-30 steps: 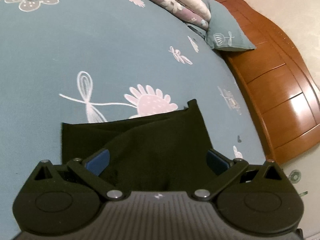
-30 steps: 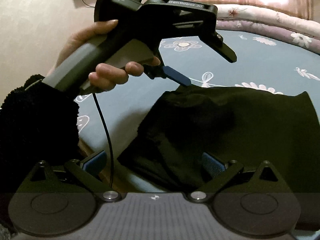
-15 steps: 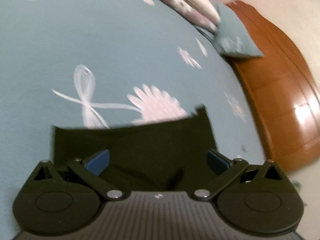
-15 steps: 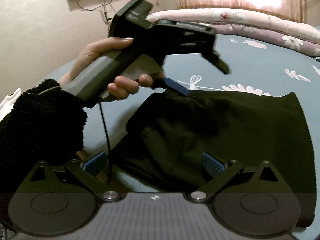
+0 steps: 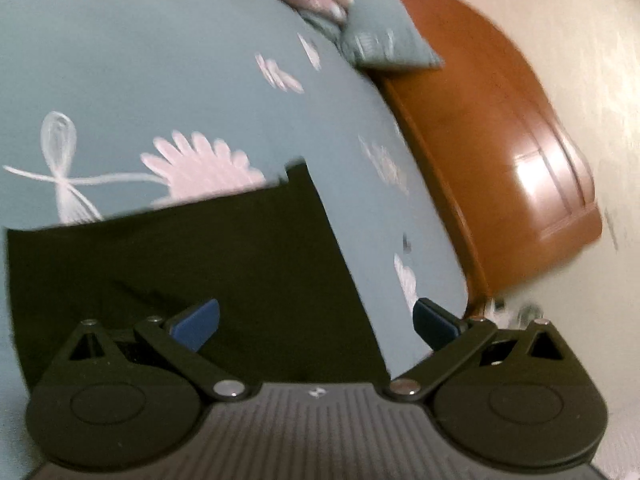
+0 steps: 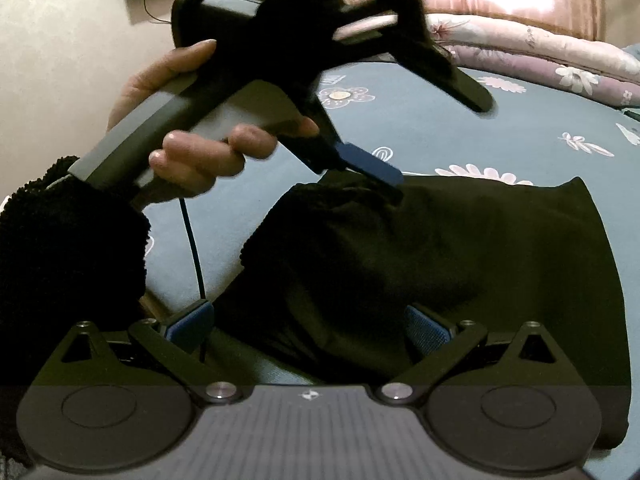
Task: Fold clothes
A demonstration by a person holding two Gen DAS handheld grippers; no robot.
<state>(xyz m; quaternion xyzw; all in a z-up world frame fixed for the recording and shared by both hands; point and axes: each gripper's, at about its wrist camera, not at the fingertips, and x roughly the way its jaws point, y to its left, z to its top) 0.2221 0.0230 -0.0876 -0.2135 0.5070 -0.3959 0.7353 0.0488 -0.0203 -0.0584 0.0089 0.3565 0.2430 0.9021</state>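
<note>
A black garment (image 6: 460,248) lies folded on the blue-grey flowered bed sheet (image 6: 540,120), bunched at its near left end. My right gripper (image 6: 308,326) hovers open over that near edge, nothing between its fingers. A hand (image 6: 200,160) in a black fleecy sleeve holds my left gripper (image 6: 440,142) above the garment's far left corner, jaws wide apart, its lower blue finger (image 6: 372,164) touching the cloth. In the left wrist view the left gripper (image 5: 316,320) stands open over the garment (image 5: 180,264), whose right edge runs between the fingers.
An orange wooden headboard (image 5: 500,152) runs along the bed's right side, with a grey-green pillow (image 5: 384,40) against it. A rolled pink flowered quilt (image 6: 540,52) lies along the far side. A black cable (image 6: 192,248) hangs from the left gripper.
The left gripper has swung to the right across the garment, so the cloth now sits lower left in its view. The raised fold there has flattened. The right gripper has barely moved.
</note>
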